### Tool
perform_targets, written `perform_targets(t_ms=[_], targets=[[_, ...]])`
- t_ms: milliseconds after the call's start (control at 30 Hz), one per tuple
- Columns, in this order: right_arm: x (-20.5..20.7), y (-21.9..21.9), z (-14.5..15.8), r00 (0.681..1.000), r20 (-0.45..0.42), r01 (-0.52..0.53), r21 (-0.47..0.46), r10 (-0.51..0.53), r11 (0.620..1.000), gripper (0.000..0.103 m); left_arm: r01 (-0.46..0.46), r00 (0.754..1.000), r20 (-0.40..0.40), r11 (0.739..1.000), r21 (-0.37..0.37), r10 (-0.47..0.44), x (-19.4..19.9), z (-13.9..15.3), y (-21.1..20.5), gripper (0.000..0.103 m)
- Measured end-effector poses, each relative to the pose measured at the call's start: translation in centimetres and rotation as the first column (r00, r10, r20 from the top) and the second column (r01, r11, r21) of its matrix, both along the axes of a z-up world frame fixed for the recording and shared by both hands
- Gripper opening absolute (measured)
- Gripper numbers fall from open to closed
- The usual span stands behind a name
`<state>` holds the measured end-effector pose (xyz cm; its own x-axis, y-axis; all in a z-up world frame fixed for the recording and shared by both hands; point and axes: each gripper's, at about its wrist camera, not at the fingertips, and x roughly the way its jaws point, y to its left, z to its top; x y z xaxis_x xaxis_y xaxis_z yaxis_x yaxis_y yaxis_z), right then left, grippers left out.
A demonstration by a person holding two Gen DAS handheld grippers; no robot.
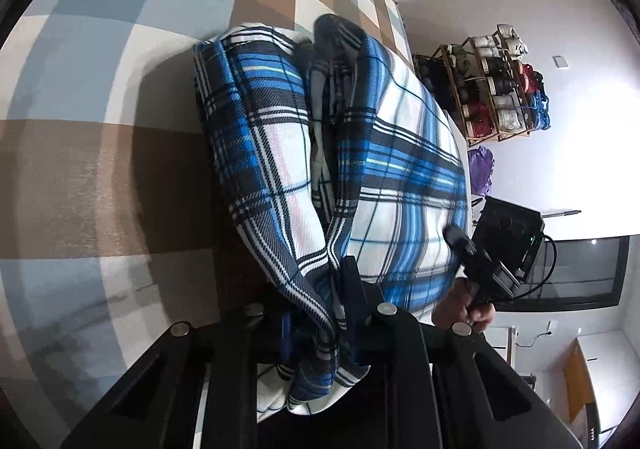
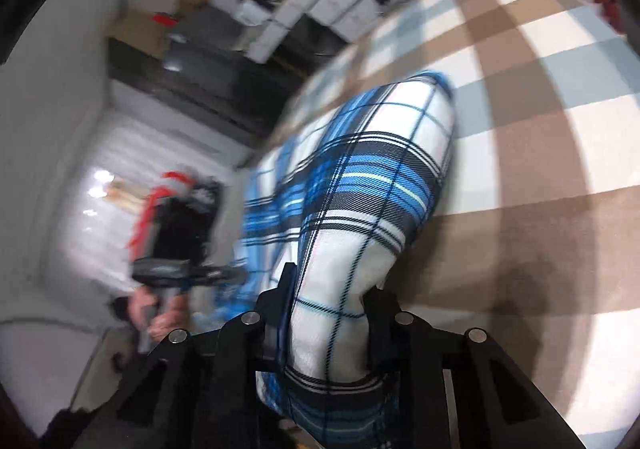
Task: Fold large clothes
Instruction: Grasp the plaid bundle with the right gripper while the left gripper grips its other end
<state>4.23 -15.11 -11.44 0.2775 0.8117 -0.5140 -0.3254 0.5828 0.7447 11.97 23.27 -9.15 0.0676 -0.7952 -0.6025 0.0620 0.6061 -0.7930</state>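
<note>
A large blue, white and black plaid garment (image 1: 380, 153) hangs bunched between both grippers, above a checked blue, brown and white surface (image 1: 100, 89). My left gripper (image 1: 316, 313) is shut on a gathered edge of the garment. My right gripper (image 2: 332, 313) is shut on another part of the same garment (image 2: 360, 185), which stretches away from it. The right gripper also shows in the left wrist view (image 1: 476, 261), held in a hand beside the cloth. The left gripper shows blurred in the right wrist view (image 2: 180, 269).
The checked surface (image 2: 540, 169) spreads under the garment. A wooden rack of shoes (image 1: 496, 85) stands by the white wall, with a purple bag (image 1: 480, 169) below it. Shelves with boxes and clutter (image 2: 304, 1) stand at the far side.
</note>
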Motion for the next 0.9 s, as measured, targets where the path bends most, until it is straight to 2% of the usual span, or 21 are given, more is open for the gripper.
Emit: perform_targets(t_ms=[67,133,167,200,233,267,300,333,367,400,433,467,533,567,600,633,700,733,767,800,900], targets=[[0.1,0.0,-0.8,0.999,-0.046,0.004,-0.011,-0.004,1.000,0.037,-0.007,1.000,-0.010,1.000,0.008,0.007,0.2,-0.4,0.4,0.014],[0.5,-0.6,-2.1,0.995,-0.101,0.018,-0.030,-0.020,0.999,0.051,-0.019,0.999,-0.027,1.000,0.013,0.019,0.3,-0.8,0.6,0.015],[0.9,-0.9,-2.9,0.989,-0.148,0.019,-0.011,-0.020,1.000,0.062,-0.017,0.999,-0.027,1.000,0.018,0.017,0.3,-0.8,0.5,0.015],[1.1,-1.2,-3.6,0.980,-0.199,0.021,0.023,-0.016,1.000,0.068,-0.015,1.000,-0.024,1.000,0.025,0.016,0.2,-0.9,0.4,0.016],[1.3,-1.5,-3.8,0.976,-0.217,0.032,0.044,-0.021,0.999,0.070,-0.013,1.000,-0.021,0.999,0.032,0.013,0.2,-0.8,0.3,0.017],[1.4,-1.8,-3.7,0.975,-0.222,0.041,0.068,-0.025,0.997,0.077,-0.009,1.000,-0.018,0.999,0.034,0.010,0.3,-0.7,0.2,0.019],[1.9,-2.0,-3.5,0.971,-0.237,0.042,0.109,-0.015,0.993,0.086,-0.008,1.000,-0.019,0.999,0.032,0.009,0.3,-0.7,0.2,0.022],[1.9,-2.1,-3.4,0.970,-0.244,0.038,0.127,-0.005,0.991,0.090,-0.013,1.000,-0.024,1.000,0.017,0.014,0.3,-0.7,0.2,0.026],[2.4,-1.8,-3.2,0.968,-0.252,0.027,0.131,0.006,0.991,0.093,-0.018,0.999,-0.033,1.000,-0.003,0.018,0.4,-0.7,0.2,0.036],[2.7,-1.3,-3.0,0.968,-0.252,0.016,0.101,0.010,0.995,0.093,-0.026,0.999,-0.047,0.999,-0.030,0.024,0.5,-0.8,0.2,0.045],[2.8,-0.6,-2.8,0.969,-0.248,0.003,0.068,0.014,0.998,0.093,-0.032,0.998,-0.054,0.998,-0.047,0.029,0.5,-0.8,0.2,0.047],[2.7,0.1,-2.8,0.971,-0.239,-0.008,0.031,0.015,0.999,0.092,-0.036,0.998,-0.056,0.998,-0.052,0.033,0.6,-0.7,0.2,0.050],[2.5,1.3,-2.4,0.982,-0.191,-0.019,-0.073,0.005,0.997,0.078,-0.029,0.999,-0.035,0.999,-0.028,0.028,0.5,-0.5,-0.2,0.050],[2.4,1.6,-2.3,0.985,-0.173,-0.015,-0.112,-0.004,0.994,0.062,-0.027,1.000,-0.016,1.000,-0.001,0.027,0.5,-0.3,-0.4,0.050],[2.2,1.8,-2.2,0.988,-0.153,-0.014,-0.149,-0.009,0.989,0.054,-0.022,1.000,0.003,0.999,0.032,0.022,0.5,-0.3,-0.7,0.050],[2.0,1.7,-2.1,0.991,-0.137,-0.007,-0.158,-0.014,0.987,0.051,-0.016,1.000,0.005,0.999,0.042,0.016,0.6,-0.3,-0.9,0.050],[1.6,1.7,-1.6,0.995,-0.095,0.006,-0.178,-0.023,0.984,0.037,-0.004,1.000,0.006,0.999,0.055,0.004,0.6,-0.4,-1.4,0.049],[1.2,1.8,-1.1,0.998,-0.064,0.010,-0.181,-0.022,0.983,0.034,-0.006,1.000,0.009,0.998,0.058,0.006,0.6,-0.3,-1.5,0.044],[0.7,1.9,-0.5,1.000,-0.023,0.015,-0.191,-0.020,0.981,0.032,-0.002,1.000,0.010,0.998,0.060,0.001,0.6,-0.1,-1.6,0.023],[0.4,2.3,0.0,1.000,-0.003,0.023,-0.202,-0.024,0.979,0.029,0.012,1.000,0.023,0.998,0.065,-0.013,0.4,0.3,-1.7,0.018],[-0.7,1.9,0.8,0.999,0.037,0.042,-0.188,-0.036,0.981,0.025,-0.012,0.999,0.032,0.999,0.040,0.010,0.2,1.1,-1.5,0.016]])
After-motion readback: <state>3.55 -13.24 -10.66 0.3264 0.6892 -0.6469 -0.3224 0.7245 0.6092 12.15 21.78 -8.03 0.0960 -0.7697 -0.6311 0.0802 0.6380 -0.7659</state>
